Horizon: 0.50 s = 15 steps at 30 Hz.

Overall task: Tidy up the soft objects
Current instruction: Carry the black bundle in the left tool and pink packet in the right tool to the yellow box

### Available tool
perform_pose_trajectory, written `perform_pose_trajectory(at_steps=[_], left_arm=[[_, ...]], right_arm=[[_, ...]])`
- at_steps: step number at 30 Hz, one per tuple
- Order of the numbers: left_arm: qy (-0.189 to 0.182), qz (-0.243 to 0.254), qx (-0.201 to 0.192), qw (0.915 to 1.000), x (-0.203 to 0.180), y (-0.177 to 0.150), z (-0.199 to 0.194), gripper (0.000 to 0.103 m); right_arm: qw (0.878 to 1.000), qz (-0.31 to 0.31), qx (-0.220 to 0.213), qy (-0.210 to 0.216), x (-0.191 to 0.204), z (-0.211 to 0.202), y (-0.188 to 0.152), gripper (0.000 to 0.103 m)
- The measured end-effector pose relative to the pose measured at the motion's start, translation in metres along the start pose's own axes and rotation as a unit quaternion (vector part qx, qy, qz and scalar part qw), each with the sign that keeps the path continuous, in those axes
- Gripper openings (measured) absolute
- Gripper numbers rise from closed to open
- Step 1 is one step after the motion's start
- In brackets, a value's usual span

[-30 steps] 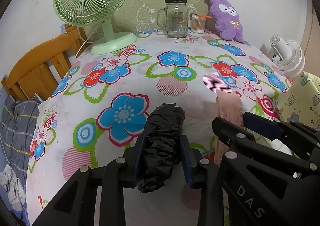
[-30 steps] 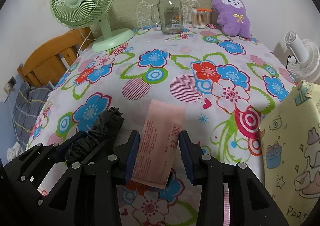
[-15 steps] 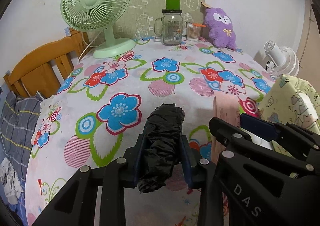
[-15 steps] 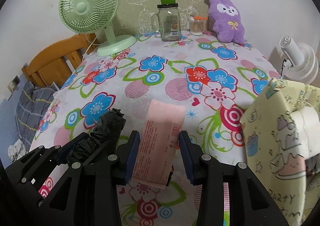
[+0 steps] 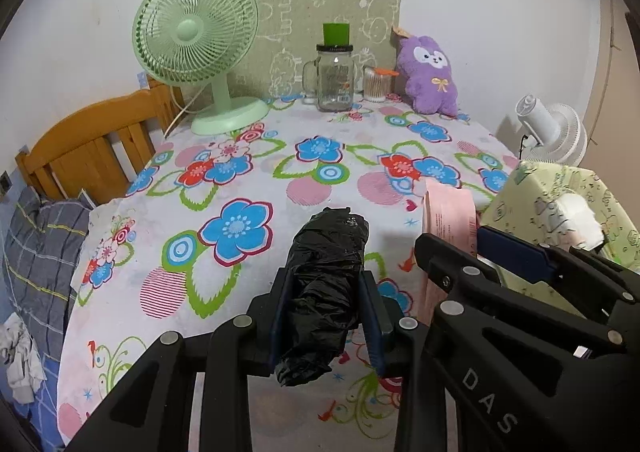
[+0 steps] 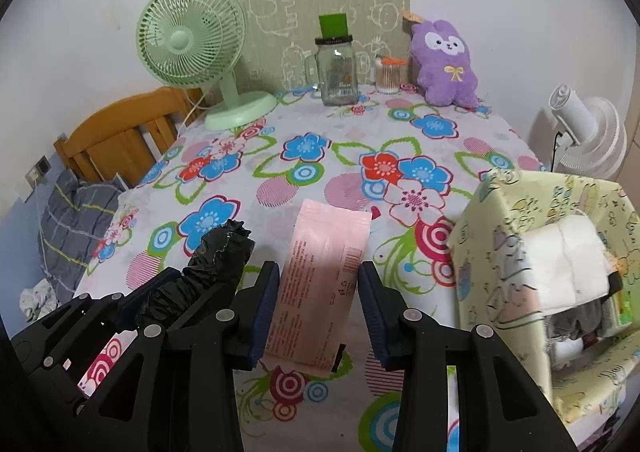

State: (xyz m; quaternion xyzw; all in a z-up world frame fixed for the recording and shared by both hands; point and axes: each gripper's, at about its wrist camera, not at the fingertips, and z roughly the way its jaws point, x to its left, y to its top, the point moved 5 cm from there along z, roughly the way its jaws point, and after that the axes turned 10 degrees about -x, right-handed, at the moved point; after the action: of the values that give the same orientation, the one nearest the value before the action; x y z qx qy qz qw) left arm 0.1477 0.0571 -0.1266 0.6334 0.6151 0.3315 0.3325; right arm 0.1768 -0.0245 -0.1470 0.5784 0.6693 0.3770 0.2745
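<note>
Fingers of the left gripper [image 5: 326,316] squeeze a black plastic bag roll [image 5: 324,292]. Right gripper [image 6: 318,312] pinches a pink packet [image 6: 320,284]. Yellow storage box [image 6: 516,252] sits at 3 o'clock.

Crinkled glossy black plastic roll [image 5: 326,284], smooth pink packet [image 6: 320,284] perhaps plastic film, printed cloth tablecloth [image 5: 280,188].

A crumpled black plastic bag roll [image 5: 324,292] is clamped between dark blue pads, lengthwise, both ends sticking out, raised above the floral tablecloth. Just beside it, on the right, a flat pink plastic packet with small print and a barcode [image 6: 320,284] is pinched by its long edges, upright and slightly tilted, lifted off the cloth too. Both are seen in both views.
</note>
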Motion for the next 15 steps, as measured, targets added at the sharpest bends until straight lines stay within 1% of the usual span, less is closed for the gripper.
perform_pose_trajectory(at_steps=[15], left_arm=[[0.004,0.003,-0.043,0.9991,-0.017,0.02,-0.042,0.033]], right_arm=[[0.999,-0.007,-0.043,0.006,-0.007,-0.047,0.021,0.044]])
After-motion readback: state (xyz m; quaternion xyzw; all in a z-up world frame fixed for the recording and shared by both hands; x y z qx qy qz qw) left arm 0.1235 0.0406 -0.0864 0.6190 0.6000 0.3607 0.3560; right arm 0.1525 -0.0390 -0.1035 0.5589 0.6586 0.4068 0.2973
